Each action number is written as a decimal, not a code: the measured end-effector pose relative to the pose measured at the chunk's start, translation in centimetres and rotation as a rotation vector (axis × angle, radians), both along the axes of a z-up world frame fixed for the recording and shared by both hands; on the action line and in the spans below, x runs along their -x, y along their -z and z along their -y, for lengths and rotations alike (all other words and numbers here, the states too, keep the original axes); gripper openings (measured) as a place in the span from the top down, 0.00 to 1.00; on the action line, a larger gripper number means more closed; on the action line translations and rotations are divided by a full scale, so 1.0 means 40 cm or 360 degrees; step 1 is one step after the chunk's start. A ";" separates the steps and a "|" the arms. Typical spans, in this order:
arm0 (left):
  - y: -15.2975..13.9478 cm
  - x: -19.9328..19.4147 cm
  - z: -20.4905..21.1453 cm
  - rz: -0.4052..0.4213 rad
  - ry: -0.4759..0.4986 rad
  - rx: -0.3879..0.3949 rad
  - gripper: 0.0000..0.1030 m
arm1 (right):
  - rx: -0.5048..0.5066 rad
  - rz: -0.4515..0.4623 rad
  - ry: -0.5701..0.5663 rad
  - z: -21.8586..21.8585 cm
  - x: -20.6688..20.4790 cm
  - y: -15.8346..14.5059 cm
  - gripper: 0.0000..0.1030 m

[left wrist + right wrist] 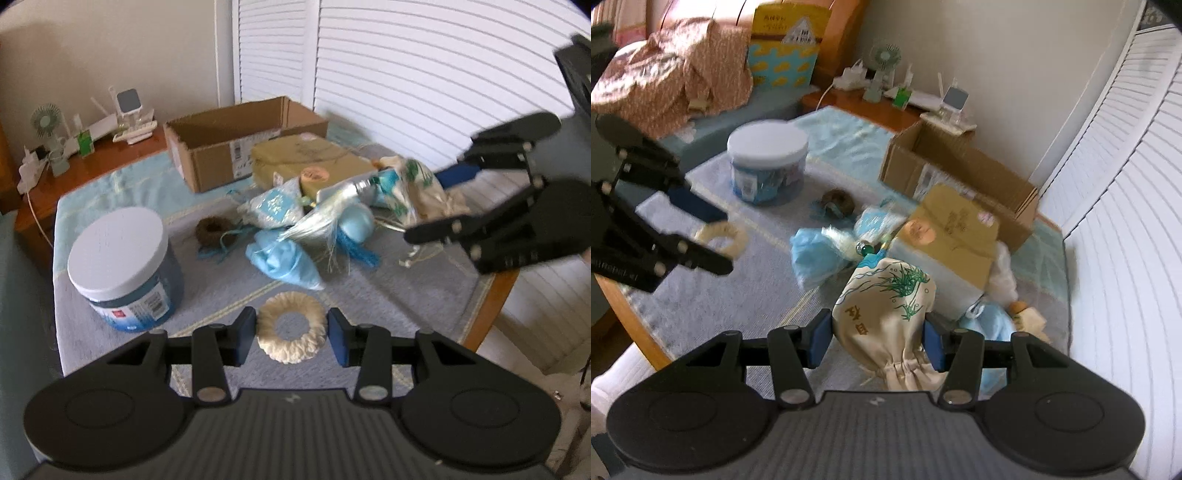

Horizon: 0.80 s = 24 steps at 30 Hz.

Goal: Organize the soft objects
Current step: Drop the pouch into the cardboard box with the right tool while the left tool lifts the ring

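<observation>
My left gripper [291, 334] is shut on a cream woven ring [291, 326], its blue pads against the ring's two sides, just above the grey-blue cloth. The ring also shows in the right wrist view [733, 236]. My right gripper [878, 338] is shut on a beige drawstring pouch [886, 310] printed with green grass; the pouch also shows in the left wrist view [417, 184]. A pile of soft things lies mid-table: a light blue pouch [284, 264], a patterned blue sachet [275, 208], a white tassel [321, 221] and a brown twine nest [214, 229].
An open cardboard box [236, 147] stands at the back of the table, a flat tan package [310, 157] in front of it. A white-lidded blue tub [122, 266] stands at the left. The table edge [491, 306] is at the right. A side table with a small fan [46, 122] is behind.
</observation>
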<state>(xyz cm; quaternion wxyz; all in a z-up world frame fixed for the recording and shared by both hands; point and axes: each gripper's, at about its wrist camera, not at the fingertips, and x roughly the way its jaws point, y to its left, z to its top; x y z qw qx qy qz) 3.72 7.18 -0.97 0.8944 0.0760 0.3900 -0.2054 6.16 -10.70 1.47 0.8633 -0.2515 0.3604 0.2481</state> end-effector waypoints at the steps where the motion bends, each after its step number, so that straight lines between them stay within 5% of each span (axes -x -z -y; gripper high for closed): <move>1: -0.003 0.000 0.003 0.0002 0.0008 0.0000 0.60 | -0.0017 -0.0002 -0.0005 0.007 -0.005 -0.012 0.45; 14: -0.033 -0.047 0.013 0.0037 0.0072 -0.0001 0.60 | -0.0199 0.0164 -0.0030 0.046 -0.166 -0.180 0.45; 24: -0.042 -0.111 0.017 0.0046 0.0027 0.0043 0.60 | -0.0285 0.0273 -0.0136 -0.008 -0.396 -0.281 0.45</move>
